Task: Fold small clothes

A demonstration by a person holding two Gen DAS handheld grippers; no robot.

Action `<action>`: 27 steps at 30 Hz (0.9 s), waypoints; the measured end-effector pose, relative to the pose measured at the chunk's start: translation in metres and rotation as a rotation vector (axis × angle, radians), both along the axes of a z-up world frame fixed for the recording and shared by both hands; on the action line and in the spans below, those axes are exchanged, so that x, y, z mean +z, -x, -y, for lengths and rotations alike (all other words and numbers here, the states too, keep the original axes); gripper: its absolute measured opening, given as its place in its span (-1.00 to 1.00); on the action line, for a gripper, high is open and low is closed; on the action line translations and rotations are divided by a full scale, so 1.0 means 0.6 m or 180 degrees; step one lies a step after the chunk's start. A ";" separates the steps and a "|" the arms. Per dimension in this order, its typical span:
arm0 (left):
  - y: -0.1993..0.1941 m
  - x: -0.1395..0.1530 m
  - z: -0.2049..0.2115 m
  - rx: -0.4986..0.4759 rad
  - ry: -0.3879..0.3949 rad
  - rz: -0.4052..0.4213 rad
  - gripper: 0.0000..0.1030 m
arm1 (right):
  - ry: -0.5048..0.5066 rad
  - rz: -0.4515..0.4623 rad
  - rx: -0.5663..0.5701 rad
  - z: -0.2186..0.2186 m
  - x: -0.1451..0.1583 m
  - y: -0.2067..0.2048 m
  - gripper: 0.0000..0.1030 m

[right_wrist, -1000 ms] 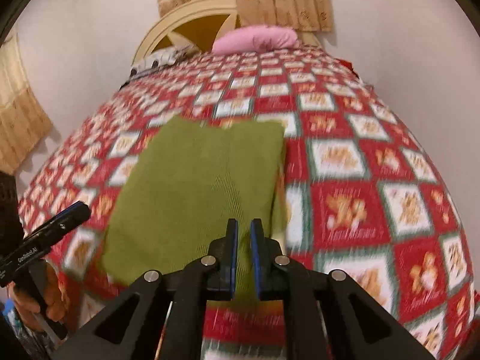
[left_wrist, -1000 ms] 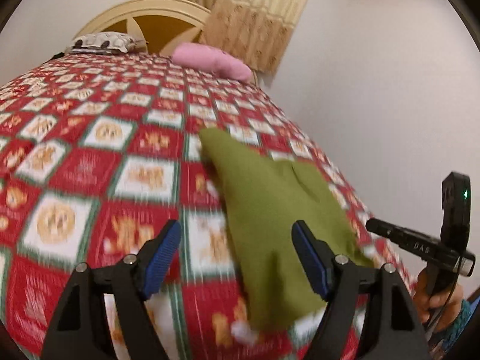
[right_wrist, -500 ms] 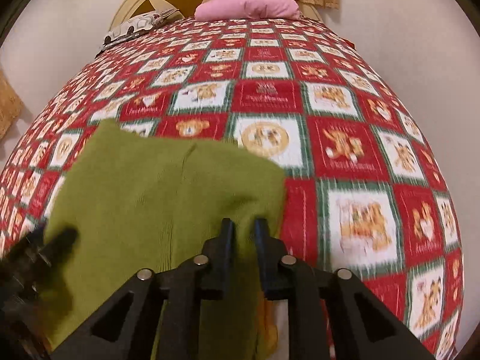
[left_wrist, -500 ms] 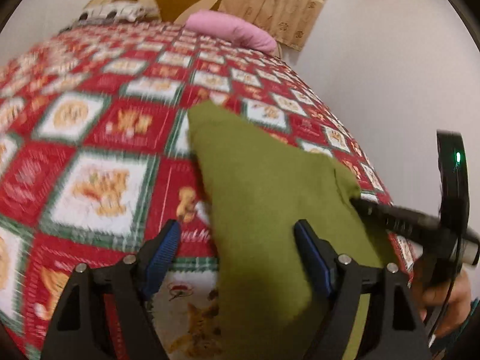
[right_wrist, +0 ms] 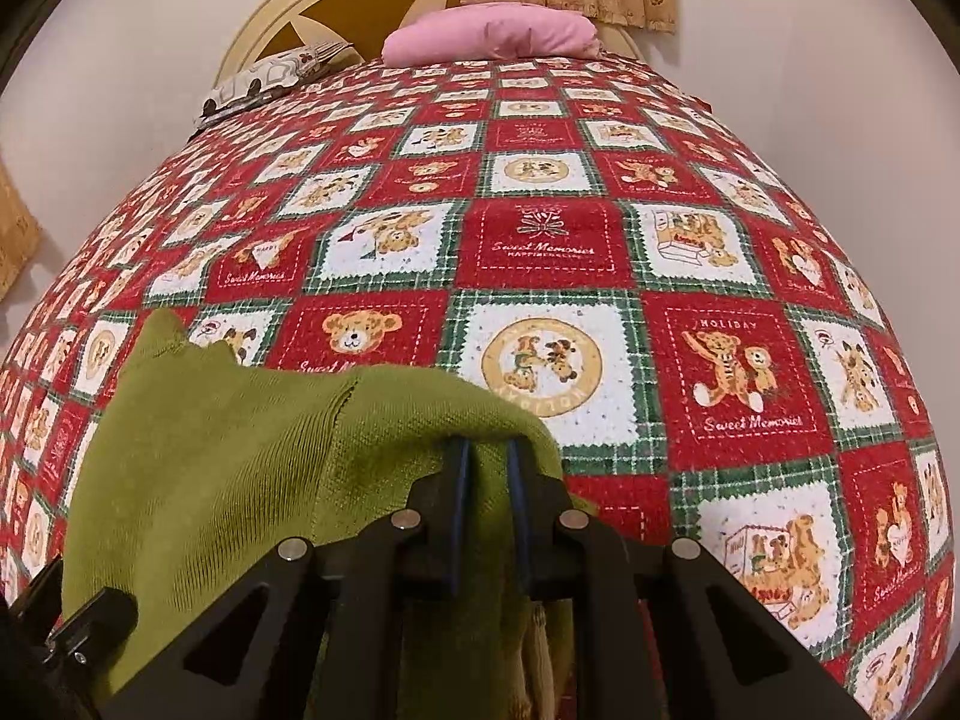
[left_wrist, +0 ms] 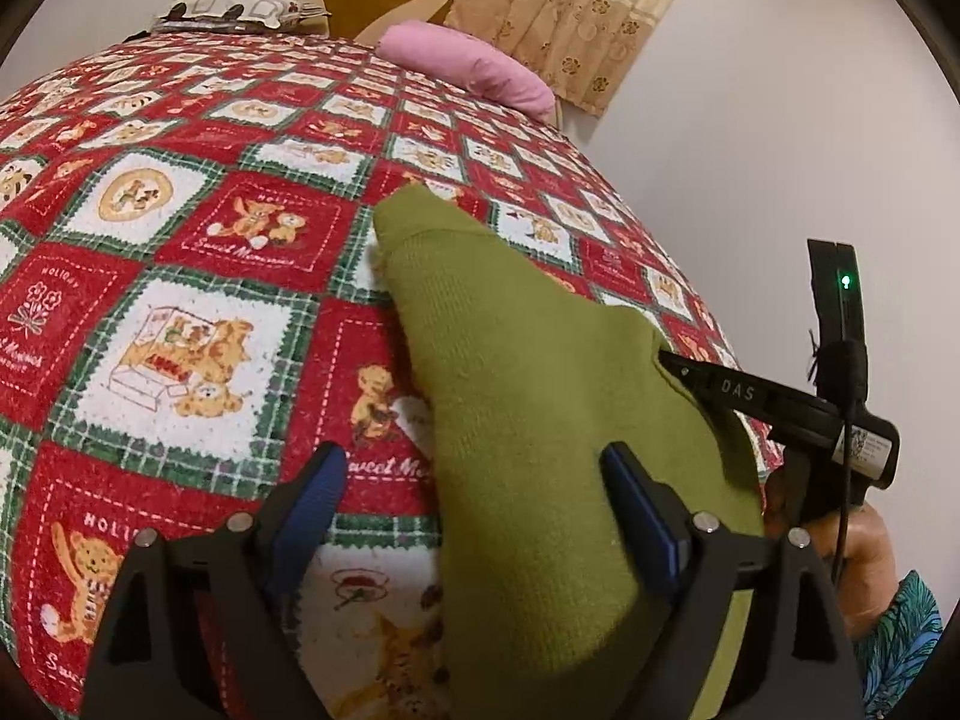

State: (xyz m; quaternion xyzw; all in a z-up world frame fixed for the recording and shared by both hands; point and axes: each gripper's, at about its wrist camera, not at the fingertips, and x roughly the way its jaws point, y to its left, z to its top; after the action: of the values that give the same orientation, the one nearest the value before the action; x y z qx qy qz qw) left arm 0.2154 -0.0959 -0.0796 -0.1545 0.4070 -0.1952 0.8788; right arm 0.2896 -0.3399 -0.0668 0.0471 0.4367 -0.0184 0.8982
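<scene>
right gripper (right_wrist: 483,450) carrying a pinched edge of the green knit garment (left_wrist: 540,420) over the bed, mid-fold

nearest, the right gripper's jaws are clenched on a fold of the garment, cloth bunched between the pads. the left gripper (left_wrist: 474,498) stands released, its jaws having just been opening; the garment lies beneath them, ungripped. the garment sits at the near edge of the red patchwork bedspread (right_wrist: 540,252). next move likely calls for laying the held edge flat and letting go. far off, a pink pillow (right_wrist: 492,36) against the headboard (right_wrist: 336,0).
</scene>
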 end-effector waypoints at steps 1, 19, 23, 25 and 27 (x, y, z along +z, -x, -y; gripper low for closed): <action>-0.001 0.000 0.000 -0.0002 0.0013 -0.0002 0.73 | 0.0025 0.0016 -0.0007 -0.002 0.001 0.002 -0.74; 0.001 0.010 -0.004 -0.0185 -0.0069 0.0009 0.58 | -0.0395 0.0211 -0.0269 0.024 0.052 0.234 -0.64; 0.001 0.009 -0.002 -0.0208 -0.0059 0.0012 0.57 | -0.0499 0.0171 -0.0416 0.031 0.029 0.243 -0.64; -0.001 0.007 -0.004 -0.0212 0.0005 -0.0024 0.60 | -0.0480 0.0261 -0.0501 0.031 0.035 0.256 -0.64; -0.003 0.005 -0.008 -0.0202 0.0074 -0.0061 0.60 | -0.0476 0.0366 -0.0467 0.022 0.046 0.276 -0.64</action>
State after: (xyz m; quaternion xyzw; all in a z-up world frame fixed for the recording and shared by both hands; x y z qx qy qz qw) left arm 0.2173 -0.0912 -0.0767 -0.1536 0.4179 -0.2262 0.8664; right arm 0.1240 -0.3530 -0.0390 0.1469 0.3800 -0.0487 0.9119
